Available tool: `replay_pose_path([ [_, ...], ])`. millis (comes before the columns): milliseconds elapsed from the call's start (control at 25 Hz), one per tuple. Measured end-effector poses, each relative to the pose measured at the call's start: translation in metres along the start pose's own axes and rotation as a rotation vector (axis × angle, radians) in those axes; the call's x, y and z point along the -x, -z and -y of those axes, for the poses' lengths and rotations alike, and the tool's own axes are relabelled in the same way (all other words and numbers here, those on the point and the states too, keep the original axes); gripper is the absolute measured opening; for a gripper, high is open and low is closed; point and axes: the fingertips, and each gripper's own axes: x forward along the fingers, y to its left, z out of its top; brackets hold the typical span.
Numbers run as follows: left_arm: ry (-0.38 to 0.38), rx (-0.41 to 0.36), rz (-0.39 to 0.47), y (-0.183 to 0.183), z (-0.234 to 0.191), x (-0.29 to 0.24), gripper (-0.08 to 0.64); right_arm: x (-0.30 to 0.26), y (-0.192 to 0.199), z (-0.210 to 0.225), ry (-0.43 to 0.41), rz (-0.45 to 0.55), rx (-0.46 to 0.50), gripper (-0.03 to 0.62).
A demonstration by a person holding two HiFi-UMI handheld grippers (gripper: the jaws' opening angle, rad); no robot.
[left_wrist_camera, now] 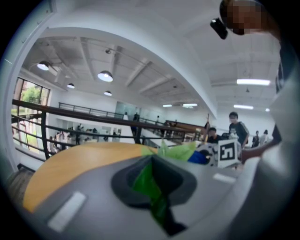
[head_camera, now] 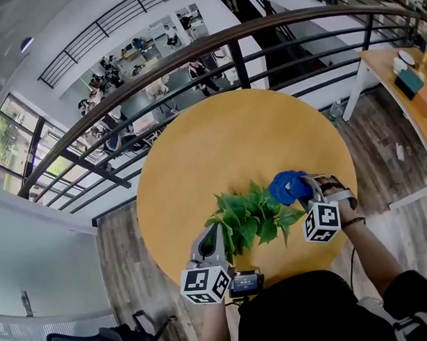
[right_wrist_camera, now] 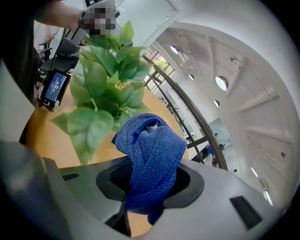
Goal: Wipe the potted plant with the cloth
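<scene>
While the left gripper [head_camera: 216,234] pinches a leaf [left_wrist_camera: 144,180] of the plant [head_camera: 249,214], its fingers are pressed together on the green blade, which runs down through the slot between them. The plant stands on the round yellow table [head_camera: 197,145], just ahead of the left fingertips and, in the head view, just left of the right ones. It is a bushy clump of broad, pointed, glossy green leaves on thin stems, some paler than the rest. The right gripper [head_camera: 305,189] has its fingers clamped on the cloth [head_camera: 287,187]. The cloth is bright blue with a coarse knitted look, bunched into a thick fold that bulges above the fingertips and hangs a short tail below them. This bundle sits at the right edge of the leaves, close to the nearest one; whether it touches that leaf I cannot tell. Beyond the fingertips and the table curves a dark railing [head_camera: 192,52].
</scene>
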Motion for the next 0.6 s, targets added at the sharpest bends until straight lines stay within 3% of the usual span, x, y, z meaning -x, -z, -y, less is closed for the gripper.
replay_pose_path([
  [120, 0.004, 0.001, 0.008, -0.002, 0.001, 0.000, 0.000, -0.007, 0.045, 0.020, 0.021, -0.103, -0.061, 0.164],
  [200, 0.006, 0.000, 0.010, -0.004, 0.001, -0.002, 0.000, 0.000, 0.050, 0.042, 0.066, -0.098, -0.106, 0.164],
  [360, 0.008, 0.000, 0.012, -0.006, 0.002, -0.005, 0.000, 0.026, -0.015, 0.075, 0.120, 0.107, -0.143, 0.164],
  [480, 0.008, 0.004, 0.012, -0.005, 0.004, -0.004, 0.000, 0.031, -0.084, 0.049, 0.032, 0.271, -0.027, 0.164],
  [600, 0.012, 0.003, 0.009, -0.004, 0.005, -0.003, 0.000, 0.011, -0.114, 0.015, -0.032, 0.277, 0.132, 0.164],
])
